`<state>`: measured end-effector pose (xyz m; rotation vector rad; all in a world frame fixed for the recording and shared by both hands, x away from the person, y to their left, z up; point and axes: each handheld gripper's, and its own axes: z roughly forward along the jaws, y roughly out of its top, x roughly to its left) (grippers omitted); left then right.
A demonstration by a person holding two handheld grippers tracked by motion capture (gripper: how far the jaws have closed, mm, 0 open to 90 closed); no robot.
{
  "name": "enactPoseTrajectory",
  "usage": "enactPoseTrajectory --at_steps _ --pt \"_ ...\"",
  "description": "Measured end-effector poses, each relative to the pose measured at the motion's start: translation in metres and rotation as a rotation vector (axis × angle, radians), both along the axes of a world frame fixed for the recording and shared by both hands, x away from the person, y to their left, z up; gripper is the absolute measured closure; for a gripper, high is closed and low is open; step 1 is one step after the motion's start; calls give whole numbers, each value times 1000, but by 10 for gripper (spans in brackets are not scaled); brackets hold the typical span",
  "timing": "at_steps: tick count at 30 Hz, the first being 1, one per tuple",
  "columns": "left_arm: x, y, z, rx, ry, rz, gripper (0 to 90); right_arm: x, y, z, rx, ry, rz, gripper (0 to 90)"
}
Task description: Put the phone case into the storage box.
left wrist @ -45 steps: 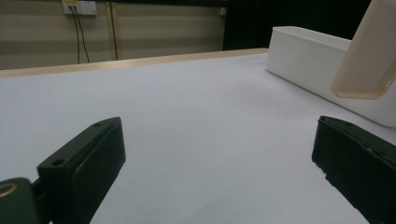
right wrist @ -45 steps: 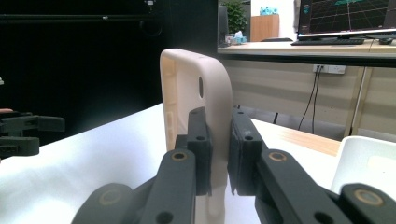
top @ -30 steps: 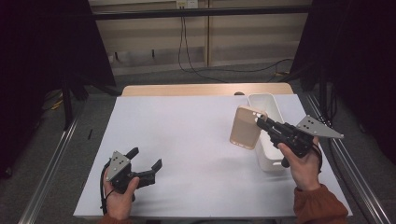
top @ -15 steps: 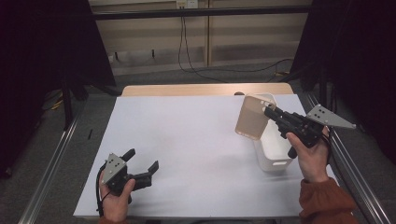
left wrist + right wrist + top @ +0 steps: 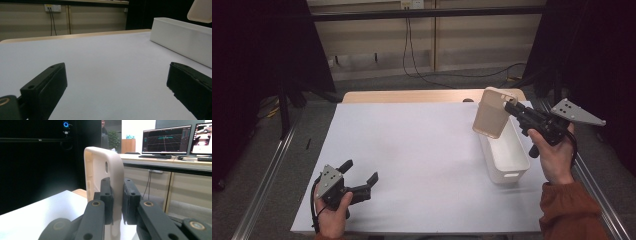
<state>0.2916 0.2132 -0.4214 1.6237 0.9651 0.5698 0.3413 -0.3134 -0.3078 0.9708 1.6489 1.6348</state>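
Note:
A beige phone case (image 5: 491,113) hangs in the air above the far end of a long white bin (image 5: 507,150) at the table's right side. My right gripper (image 5: 510,108) is shut on the case's edge, its pads pressing both sides of the thin wall (image 5: 116,192). Near the table's front left corner my left gripper (image 5: 361,176) rests low over the white surface, open, with nothing between its jaws. In the left gripper view the bin (image 5: 182,37) lies ahead to the right, and a corner of the case (image 5: 201,11) shows above it.
The white table cover (image 5: 412,150) ends on a wooden strip (image 5: 412,96) at the far edge. Metal rails (image 5: 267,175) run along both sides. Behind the case in the right gripper view stand a desk with monitors (image 5: 166,142) and dark curtains.
My right gripper has carried the phone case up and toward the far end of the bin. The left gripper has stayed near the front left corner.

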Motion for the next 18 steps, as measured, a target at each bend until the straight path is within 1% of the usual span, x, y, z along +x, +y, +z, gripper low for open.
enactPoseTrajectory --at_steps 4,5,7,10,12,18 --pt "0 -1 -1 5 7 -1 31 5 -4 0 -8 5 -10 810" --pt "0 -3 -1 -1 8 -3 31 7 -7 -1 -14 7 -17 809" --pt "0 -3 -1 10 4 -13 32 10 -10 -2 -17 5 -23 809" --pt "0 -3 -1 3 7 -9 31 13 -14 -2 -17 1 -31 809" --pt "0 -3 -1 15 6 -13 31 15 -18 -3 -15 -1 -39 809" --pt "0 -3 -1 11 9 -12 31 21 -25 -3 -26 6 -56 810"
